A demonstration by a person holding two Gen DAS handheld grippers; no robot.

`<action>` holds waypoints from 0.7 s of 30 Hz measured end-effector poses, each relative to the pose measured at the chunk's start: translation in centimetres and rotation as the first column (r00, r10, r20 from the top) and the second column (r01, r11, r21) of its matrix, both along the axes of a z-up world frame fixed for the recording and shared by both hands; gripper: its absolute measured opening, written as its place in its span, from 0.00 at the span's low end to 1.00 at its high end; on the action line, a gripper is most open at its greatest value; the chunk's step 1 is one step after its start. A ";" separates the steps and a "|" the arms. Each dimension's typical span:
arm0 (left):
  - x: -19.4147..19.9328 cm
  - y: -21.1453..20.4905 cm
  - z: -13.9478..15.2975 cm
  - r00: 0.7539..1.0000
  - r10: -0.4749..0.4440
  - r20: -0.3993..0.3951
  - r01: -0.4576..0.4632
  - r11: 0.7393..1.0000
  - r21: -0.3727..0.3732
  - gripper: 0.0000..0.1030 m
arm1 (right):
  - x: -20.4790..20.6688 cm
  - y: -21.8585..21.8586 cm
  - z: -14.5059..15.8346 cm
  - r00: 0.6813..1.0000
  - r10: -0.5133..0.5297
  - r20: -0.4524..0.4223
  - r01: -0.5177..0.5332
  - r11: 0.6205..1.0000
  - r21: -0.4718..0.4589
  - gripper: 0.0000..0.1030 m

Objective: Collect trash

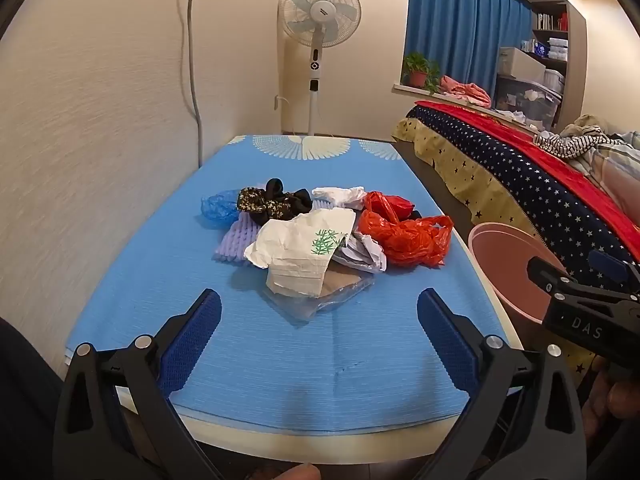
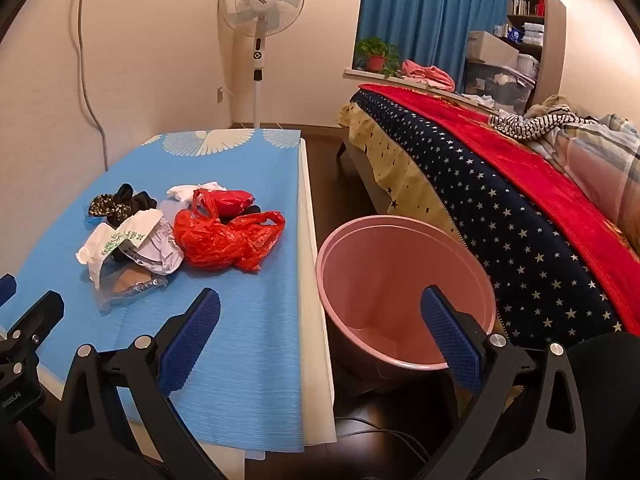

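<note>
A heap of trash lies mid-table on the blue mat (image 1: 280,360): a red plastic bag (image 1: 404,236) (image 2: 224,240), crumpled white paper with a green print (image 1: 304,240) (image 2: 120,240), a clear wrapper (image 1: 320,296) (image 2: 128,284), a blue plastic bag (image 1: 218,208), purple foam netting (image 1: 236,240), black floral fabric (image 1: 272,200) and white tissue (image 1: 340,196). A pink bin (image 2: 404,284) (image 1: 508,256) stands on the floor right of the table. My left gripper (image 1: 320,312) is open, short of the heap. My right gripper (image 2: 320,312) is open, above the table's right edge and the bin.
A standing fan (image 1: 318,20) is behind the table. A bed with star-print and red covers (image 2: 520,200) runs along the right, close to the bin. A wall (image 1: 100,140) borders the table's left side. A cable (image 2: 384,436) lies on the dark floor.
</note>
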State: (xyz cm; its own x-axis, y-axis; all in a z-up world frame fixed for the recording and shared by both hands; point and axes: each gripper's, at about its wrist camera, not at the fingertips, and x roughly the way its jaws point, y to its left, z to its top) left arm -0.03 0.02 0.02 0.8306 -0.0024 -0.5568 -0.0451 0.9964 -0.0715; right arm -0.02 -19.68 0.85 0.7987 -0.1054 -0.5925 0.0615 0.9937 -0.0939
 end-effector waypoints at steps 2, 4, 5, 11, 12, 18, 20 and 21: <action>0.0 0.0 0.0 1.000 0.000 -0.004 0.000 1.000 0.000 0.92 | 0.0 -0.1 0.0 1.000 -0.001 0.002 0.001 1.000 0.011 0.95; 0.0 0.0 0.0 1.000 -0.001 -0.004 0.001 1.000 0.000 0.92 | -0.1 -0.2 0.1 1.000 0.001 -0.001 -0.001 1.000 0.019 0.95; 0.0 0.0 0.0 1.000 -0.002 -0.004 0.002 1.000 -0.001 0.92 | -0.3 -0.2 -0.1 1.000 0.002 -0.001 -0.002 1.000 0.022 0.95; 0.0 0.1 0.1 1.000 0.000 -0.005 0.000 1.000 0.001 0.92 | 0.2 0.6 0.0 1.000 0.009 -0.012 -0.009 1.000 0.025 0.95; 0.0 0.2 0.1 1.000 0.000 -0.004 0.000 1.000 0.001 0.92 | 0.2 0.9 0.0 1.000 0.012 -0.013 -0.011 1.000 0.022 0.95; 0.0 0.1 0.0 1.000 -0.002 -0.006 0.002 1.000 0.004 0.92 | 0.0 0.4 0.2 1.000 0.022 -0.012 -0.022 0.999 0.027 0.95; 0.0 0.1 0.0 1.000 -0.001 -0.006 0.001 1.000 0.005 0.93 | 0.0 0.4 0.2 1.000 0.022 -0.012 -0.021 0.999 0.026 0.95; 0.0 0.1 0.0 1.000 -0.002 -0.006 0.002 1.000 0.005 0.92 | 0.0 0.3 0.2 1.000 0.022 -0.012 -0.021 0.999 0.026 0.95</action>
